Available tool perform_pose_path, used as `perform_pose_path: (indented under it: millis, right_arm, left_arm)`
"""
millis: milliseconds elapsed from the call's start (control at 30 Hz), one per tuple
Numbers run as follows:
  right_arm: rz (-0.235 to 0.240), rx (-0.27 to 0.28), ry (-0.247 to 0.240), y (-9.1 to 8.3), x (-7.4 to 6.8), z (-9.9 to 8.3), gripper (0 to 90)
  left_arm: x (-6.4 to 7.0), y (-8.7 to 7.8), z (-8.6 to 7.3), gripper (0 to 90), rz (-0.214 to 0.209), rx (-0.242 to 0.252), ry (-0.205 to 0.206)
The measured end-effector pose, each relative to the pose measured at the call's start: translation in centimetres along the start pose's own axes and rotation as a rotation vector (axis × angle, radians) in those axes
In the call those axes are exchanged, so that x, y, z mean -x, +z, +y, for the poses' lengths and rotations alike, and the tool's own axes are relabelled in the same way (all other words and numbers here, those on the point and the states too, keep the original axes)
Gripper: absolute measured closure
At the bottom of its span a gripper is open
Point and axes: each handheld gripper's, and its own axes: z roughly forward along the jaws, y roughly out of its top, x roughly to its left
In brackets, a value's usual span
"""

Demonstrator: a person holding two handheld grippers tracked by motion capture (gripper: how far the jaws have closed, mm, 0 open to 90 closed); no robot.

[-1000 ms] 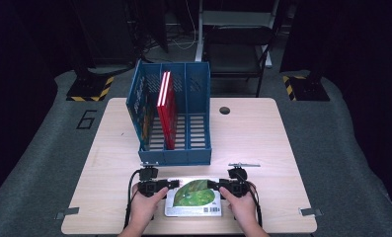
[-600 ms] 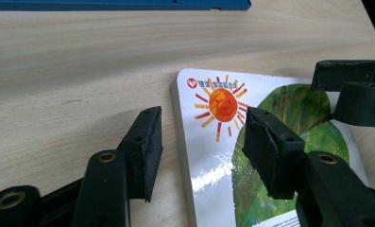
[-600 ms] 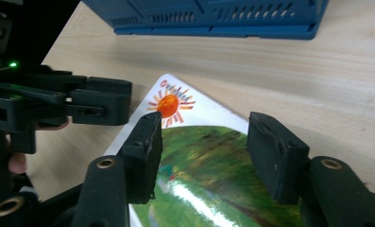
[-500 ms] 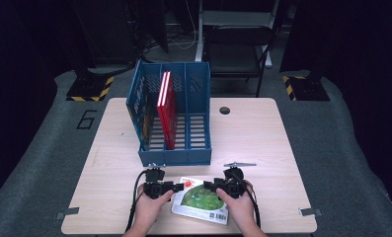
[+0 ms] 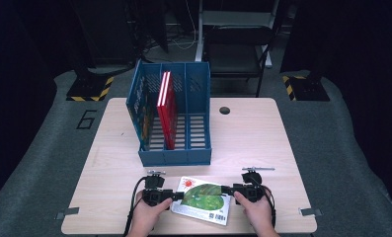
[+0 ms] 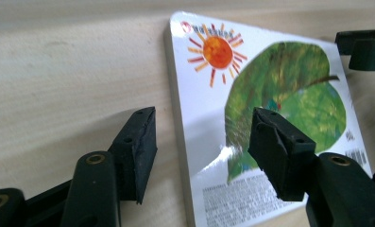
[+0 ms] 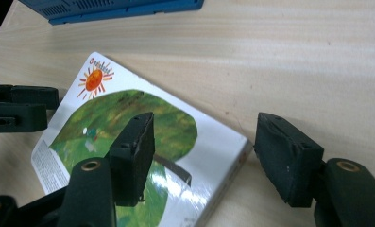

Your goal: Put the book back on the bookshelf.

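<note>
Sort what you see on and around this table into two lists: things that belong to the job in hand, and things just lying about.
Part of the job:
picture book, flat on the table between both grippers
left gripper, open at the book's left edge
right gripper, open at its right edge
blue file rack, probably where the book goes

Just lying about:
red books, upright in the rack
chair behind the table

Bare tabletop (image 5: 262,143) right of the blue rack (image 5: 176,153); the rack probably blocking straight ahead.
</note>
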Motion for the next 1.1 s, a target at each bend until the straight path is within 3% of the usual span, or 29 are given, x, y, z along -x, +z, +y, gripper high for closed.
perform_pose_path:
  millis: [133, 167, 267, 333, 367, 467, 600, 633, 733, 767, 867, 967, 1100]
  right_arm:
    - [0.012, -0.004, 0.031, -0.7, 0.4, -0.6, 37.3]
    - [0.030, -0.012, 0.058, -0.9, 0.4, -0.9, 37.5]
    - [0.092, -0.043, 0.077, -0.4, 0.1, -1.7, 36.5]
    - [0.082, -0.046, 0.075, -0.1, -0.2, -1.7, 35.5]
    - [0.071, -0.027, 0.049, 0.4, -0.5, -1.4, 35.5]
    - [0.063, -0.027, 0.053, 0.9, -0.9, -0.9, 34.4]
    - [0.080, 0.005, 0.008, 2.0, -0.6, 0.2, 34.4]
    - [0.089, 0.004, 0.012, 2.2, -0.6, 0.5, 34.9]
    - [0.107, 0.019, 0.007, 2.7, -0.3, 1.0, 35.6]
    - [0.095, 0.025, 0.021, 2.3, -0.2, 1.2, 35.9]
    - [0.032, 0.004, -0.023, 1.0, -0.8, 0.8, 35.6]
    - [0.029, -0.012, -0.058, -0.6, -1.2, -0.6, 35.3]
    - [0.044, -0.045, -0.037, -2.0, -1.1, -2.8, 35.1]
  left_arm:
    - [0.3, -0.4, -0.8, 41.6, 0.004, -0.012, 0.017]
    - [0.3, -0.4, -1.0, 41.6, -0.007, -0.012, 0.008]
    - [0.6, -0.2, -1.3, 41.7, -0.035, -0.012, 0.015]
    - [0.7, -0.1, -1.3, 41.7, -0.041, -0.015, 0.020]
    - [1.1, -0.1, -1.6, 40.4, -0.023, -0.013, 0.025]
    - [1.1, -0.4, -1.8, 39.7, -0.024, -0.027, 0.030]
    - [1.0, -0.7, -2.2, 39.8, -0.034, -0.040, 0.035]
    - [0.9, -0.7, -2.2, 40.5, -0.042, -0.031, 0.017]
    - [0.5, -0.8, -1.9, 40.6, -0.013, -0.024, 0.031]
    - [0.0, -0.9, -1.1, 40.2, 0.026, -0.010, 0.052]
    - [-0.6, -0.4, 0.4, 36.6, 0.052, -0.016, 0.071]
    - [-0.6, 0.4, 1.5, 35.3, 0.035, -0.019, 0.079]
    - [-0.5, 1.2, 2.7, 35.3, 0.032, -0.003, 0.083]
